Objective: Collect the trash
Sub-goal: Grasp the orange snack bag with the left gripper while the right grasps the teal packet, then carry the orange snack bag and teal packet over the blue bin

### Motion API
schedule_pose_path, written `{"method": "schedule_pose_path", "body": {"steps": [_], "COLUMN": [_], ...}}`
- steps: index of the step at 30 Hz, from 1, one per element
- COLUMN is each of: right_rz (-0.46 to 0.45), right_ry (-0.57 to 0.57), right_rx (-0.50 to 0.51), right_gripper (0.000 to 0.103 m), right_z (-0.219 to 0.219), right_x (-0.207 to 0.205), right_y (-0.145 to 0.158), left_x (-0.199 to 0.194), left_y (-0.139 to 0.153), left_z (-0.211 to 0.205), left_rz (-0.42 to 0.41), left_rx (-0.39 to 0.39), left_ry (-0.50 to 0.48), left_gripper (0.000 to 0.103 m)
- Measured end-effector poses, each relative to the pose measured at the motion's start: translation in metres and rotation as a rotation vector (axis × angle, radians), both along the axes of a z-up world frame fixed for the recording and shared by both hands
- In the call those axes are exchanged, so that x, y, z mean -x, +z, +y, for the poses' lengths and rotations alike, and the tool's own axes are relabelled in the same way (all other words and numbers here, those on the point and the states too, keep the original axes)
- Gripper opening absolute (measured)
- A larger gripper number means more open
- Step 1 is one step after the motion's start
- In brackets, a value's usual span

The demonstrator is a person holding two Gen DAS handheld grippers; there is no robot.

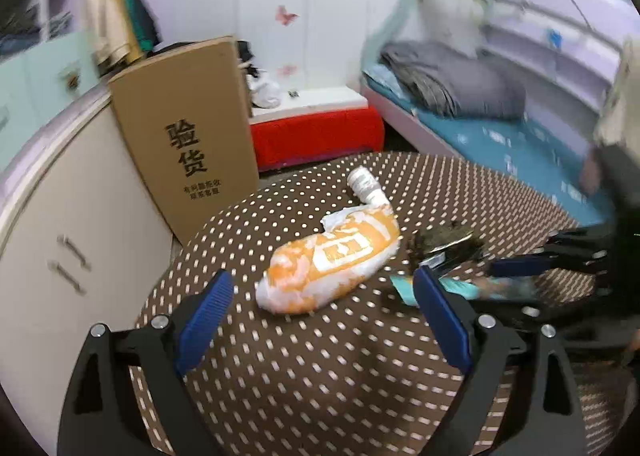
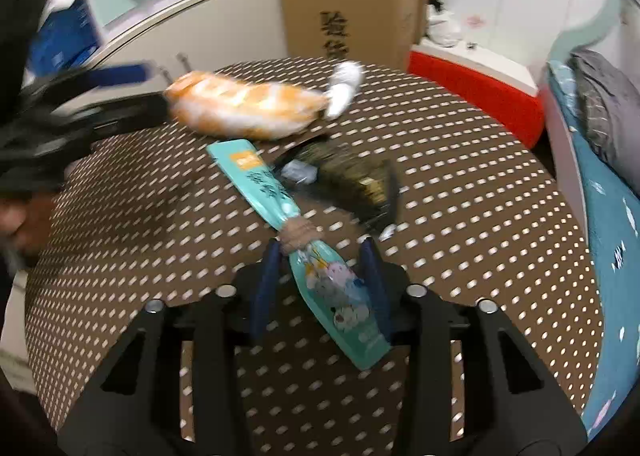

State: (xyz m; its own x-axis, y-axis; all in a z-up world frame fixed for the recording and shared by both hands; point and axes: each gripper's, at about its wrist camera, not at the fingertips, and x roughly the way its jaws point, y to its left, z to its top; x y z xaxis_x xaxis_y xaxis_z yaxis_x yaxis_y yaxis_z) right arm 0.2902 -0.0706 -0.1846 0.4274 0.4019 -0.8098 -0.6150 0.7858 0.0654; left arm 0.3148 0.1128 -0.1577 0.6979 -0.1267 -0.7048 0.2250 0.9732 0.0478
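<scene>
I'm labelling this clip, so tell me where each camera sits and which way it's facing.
Left wrist: on the left claw, looking down across the dotted table at the orange bag; the right claw shows at right.
Right wrist: on the right claw, looking down at the teal packet between its fingers; the left claw shows at left.
Shared: table, orange bag, cardboard box.

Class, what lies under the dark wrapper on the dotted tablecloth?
The dark wrapper overlaps the teal packet and a small silvery scrap. Whatever else it covers is hidden.
</scene>
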Motion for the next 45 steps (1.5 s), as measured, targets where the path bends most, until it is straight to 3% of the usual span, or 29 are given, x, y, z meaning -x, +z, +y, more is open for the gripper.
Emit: {"method": "schedule_pose_path", "body": {"steps": [4, 7, 8, 9, 13, 15, 22, 29, 45], "right_rz": [-0.004, -0.009, -0.023, -0.039, -0.055, -0.040, 0.018, -0.026, -0.088], "right_ry": [0.006, 0.020, 0.026, 0.022, -0.014, -0.041, -0.193, -0.282, -0.469], "right_rx": [0.008, 0.003, 0.012, 0.023, -0.004, -0.040, -0.201, -0.281, -0.510], "right_gripper": [0.043, 0.042, 0.041, 0.034, 0.023, 0.022, 0.022, 0.022, 0.022], "right_z": [0.006, 0.017, 0.020, 0.023, 0.014, 0.002, -0.059, -0.108, -0.208], "right_x": [-0.002, -0.007, -0.005, -0.005, 0.013, 0.026, 0.071, 0.105, 0.138], "right_y": [0.000, 0.000, -0.001, -0.001, -0.003, -0.004, -0.005, 0.021, 0.074], "left_x": [-0.025, -0.039, -0.042, -0.045, -0.040, -0.033, 0.019, 0.079, 0.130], "left_y": [-0.012, -0.022, -0.026, -0.030, -0.035, -0.034, -0.033, -0.016, 0.036], "left_z": [-0.010, -0.013, -0.012, -0.011, -0.003, 0.000, 0.002, -0.013, -0.097], "left_rz": [0.032, 0.067, 0.078, 0.102, 0.122, 0.124, 0.120, 0.078, -0.021], "left_rx": [-0.086, -0.112, -0.105, -0.087, -0.028, 0.000, 0.101, 0.204, 0.297], "left_ry": [-0.133, -0.176, -0.182, -0.192, -0.163, -0.138, -0.035, 0.008, -0.078], "left_gripper": [0.089, 0.089, 0.083, 0.065, 0.055, 0.052, 0.051, 0.051, 0.051]}}
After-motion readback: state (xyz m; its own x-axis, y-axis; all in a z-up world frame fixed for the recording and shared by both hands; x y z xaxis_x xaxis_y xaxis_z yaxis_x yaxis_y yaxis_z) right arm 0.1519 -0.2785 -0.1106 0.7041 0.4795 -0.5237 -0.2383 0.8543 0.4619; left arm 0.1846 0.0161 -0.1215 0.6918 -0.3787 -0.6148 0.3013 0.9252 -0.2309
